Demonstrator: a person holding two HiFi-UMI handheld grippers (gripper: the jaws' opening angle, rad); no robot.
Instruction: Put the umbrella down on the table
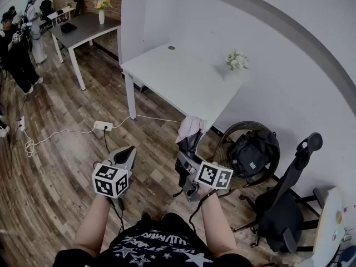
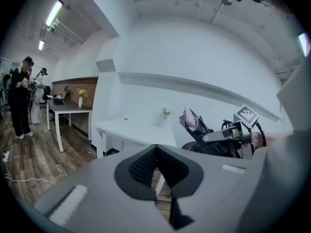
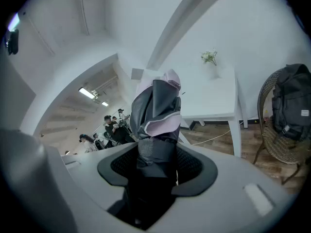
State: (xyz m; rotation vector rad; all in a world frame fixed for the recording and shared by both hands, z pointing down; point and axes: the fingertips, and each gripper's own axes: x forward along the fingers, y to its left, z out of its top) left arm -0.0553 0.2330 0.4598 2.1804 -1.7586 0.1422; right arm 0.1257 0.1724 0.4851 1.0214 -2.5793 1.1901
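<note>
A folded umbrella, dark grey with pink panels, stands upright in my right gripper, which is shut on its lower part. In the right gripper view the umbrella rises from between the pads and hides the gap between them. The white table lies ahead of the umbrella, which hangs over the floor short of the table's near corner. My left gripper is to the left, shut with nothing in it; its jaws meet at the tip. From the left gripper view the umbrella shows at the right.
A small vase of flowers stands at the table's far right edge. A wicker chair holding a black backpack and an office chair stand at the right. A power strip with cable lies on the floor. People stand far left.
</note>
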